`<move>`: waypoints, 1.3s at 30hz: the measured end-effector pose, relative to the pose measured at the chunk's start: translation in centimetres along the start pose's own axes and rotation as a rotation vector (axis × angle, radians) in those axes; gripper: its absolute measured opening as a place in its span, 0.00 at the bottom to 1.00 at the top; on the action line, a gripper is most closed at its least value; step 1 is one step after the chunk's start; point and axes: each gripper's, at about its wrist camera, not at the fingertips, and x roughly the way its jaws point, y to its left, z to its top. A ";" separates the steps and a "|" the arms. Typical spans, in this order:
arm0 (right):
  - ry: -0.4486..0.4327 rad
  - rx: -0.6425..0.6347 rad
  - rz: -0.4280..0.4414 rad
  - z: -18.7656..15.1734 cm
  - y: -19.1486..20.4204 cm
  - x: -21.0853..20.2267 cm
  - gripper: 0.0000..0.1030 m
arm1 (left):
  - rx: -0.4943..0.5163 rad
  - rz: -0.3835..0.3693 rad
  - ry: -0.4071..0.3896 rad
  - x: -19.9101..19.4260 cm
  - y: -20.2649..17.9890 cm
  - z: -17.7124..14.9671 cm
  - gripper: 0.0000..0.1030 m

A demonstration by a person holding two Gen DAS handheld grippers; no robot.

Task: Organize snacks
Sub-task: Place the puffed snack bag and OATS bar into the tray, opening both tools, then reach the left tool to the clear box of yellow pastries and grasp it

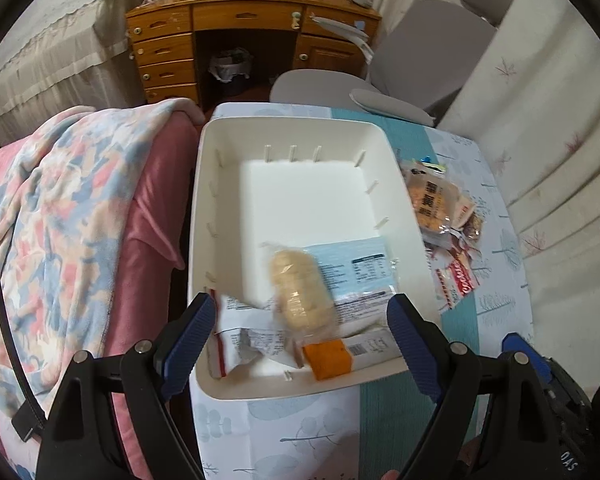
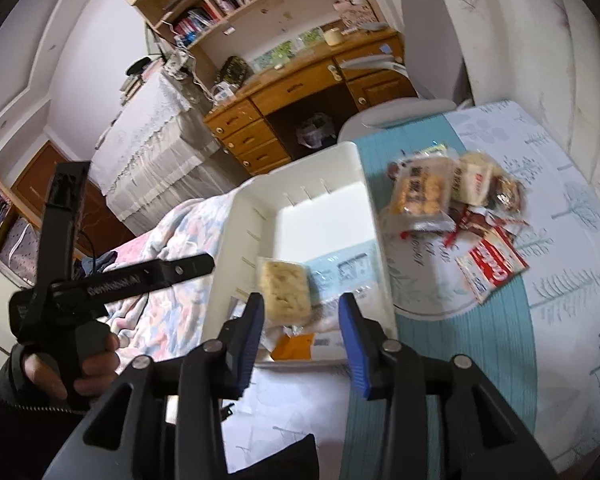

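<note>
A white plastic bin (image 1: 204,184) (image 2: 370,200) stands on the table. In its near end lie a pale rice-cake packet (image 1: 302,294) (image 2: 285,286), a light blue flat packet (image 1: 354,270), a white wrapper (image 1: 248,340) and an orange packet (image 1: 327,358) (image 2: 294,347). A pile of snack packets (image 1: 440,204) (image 2: 452,196) lies on the table right of the bin, with a red-and-white packet (image 1: 456,280) (image 2: 492,268) nearest. My left gripper (image 1: 300,344) is open and empty above the bin's near end. My right gripper (image 2: 302,338) is open and empty over the bin's near edge.
The table (image 1: 496,312) (image 2: 560,280) has a teal and white leaf-print cloth. A bed with a pink floral blanket (image 1: 60,220) lies left of the bin. A grey chair (image 1: 420,56) and a wooden desk (image 1: 236,40) stand beyond the table. A curtain (image 1: 560,140) hangs at right.
</note>
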 end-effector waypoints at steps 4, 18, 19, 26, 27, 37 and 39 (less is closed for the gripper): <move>0.020 0.043 -0.029 0.0 -1.7 -0.2 0.43 | 0.043 -0.021 0.011 0.0 -1.7 1.1 0.84; 0.152 0.283 -0.139 0.2 -10.1 2.4 0.46 | 0.228 -0.024 0.077 4.0 -8.8 6.0 0.84; 0.161 0.296 -0.147 0.3 -10.6 2.8 0.48 | 0.242 -0.018 0.083 4.5 -9.5 6.3 0.84; 0.209 0.328 -0.188 0.6 -14.1 5.4 0.49 | 0.314 0.009 0.164 9.2 -13.8 8.5 0.84; 0.217 0.319 -0.200 0.7 -14.5 5.9 0.49 | 0.323 0.015 0.178 9.9 -14.3 8.7 0.84; 0.248 0.098 -0.323 1.6 -15.8 9.3 0.51 | 0.374 0.055 0.301 16.7 -19.1 10.0 0.84; 0.257 0.041 -0.335 1.8 -15.9 9.9 0.61 | 0.381 0.072 0.313 17.8 -19.9 10.0 0.84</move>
